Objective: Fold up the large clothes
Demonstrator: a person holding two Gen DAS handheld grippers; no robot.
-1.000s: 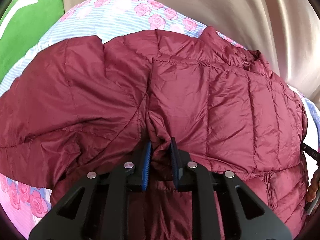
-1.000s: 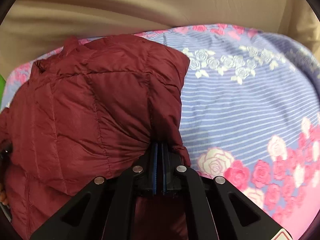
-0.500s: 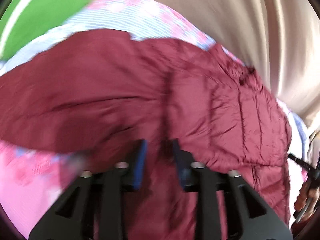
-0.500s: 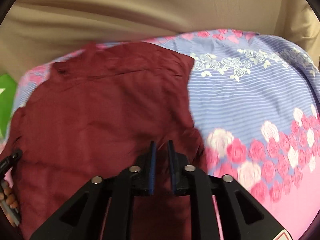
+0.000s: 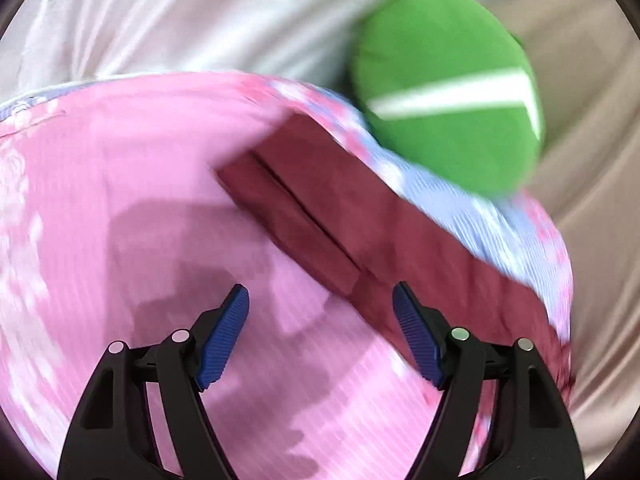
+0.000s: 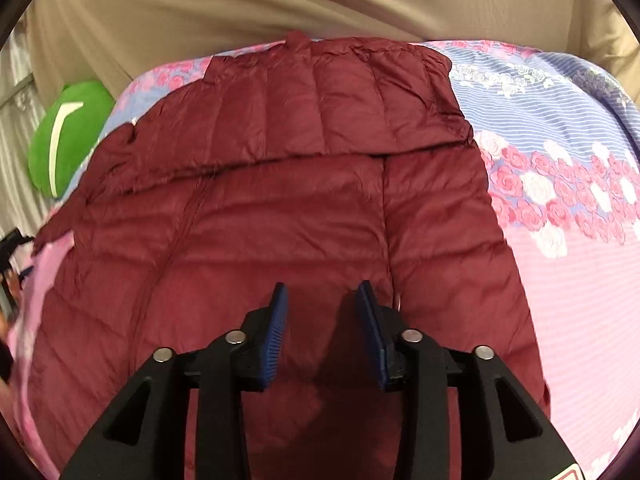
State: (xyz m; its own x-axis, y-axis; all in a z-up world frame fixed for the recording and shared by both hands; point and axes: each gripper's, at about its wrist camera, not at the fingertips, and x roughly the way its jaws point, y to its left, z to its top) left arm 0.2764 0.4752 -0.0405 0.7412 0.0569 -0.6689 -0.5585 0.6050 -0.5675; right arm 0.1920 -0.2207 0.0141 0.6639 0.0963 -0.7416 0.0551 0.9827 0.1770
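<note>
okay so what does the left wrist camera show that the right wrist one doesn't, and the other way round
Only the left wrist view shows the left gripper, jaws just opened wide and empty over pink sheet, with pale curtain folds behind and a blurred sleeve of the jacket.

Only the right wrist view shows the right gripper, jaws just opened and empty above the jacket, the jacket's folded-over top and the sheet's blue striped rose part.

Both show the jacket, the floral sheet and the green cushion.
</note>
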